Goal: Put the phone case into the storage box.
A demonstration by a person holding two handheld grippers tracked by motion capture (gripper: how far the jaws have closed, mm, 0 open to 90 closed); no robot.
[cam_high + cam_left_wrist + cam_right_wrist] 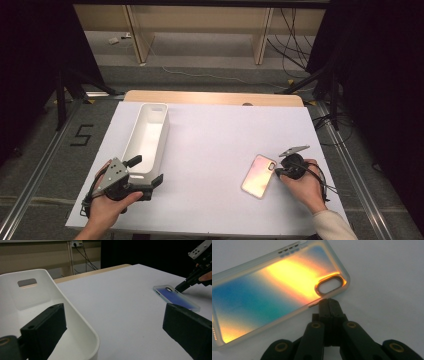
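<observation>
Where marked "5" [81,135], floor left of white bin [146,137].

Black fingers [329,312] with brass-coloured screws, grey three-cornered plates, trailing black cables, a cream sleeve [332,225].

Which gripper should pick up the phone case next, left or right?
Right. The right gripper is shut with its tips at the phone case by the camera cutout. The left gripper is open across the white bin.
</observation>
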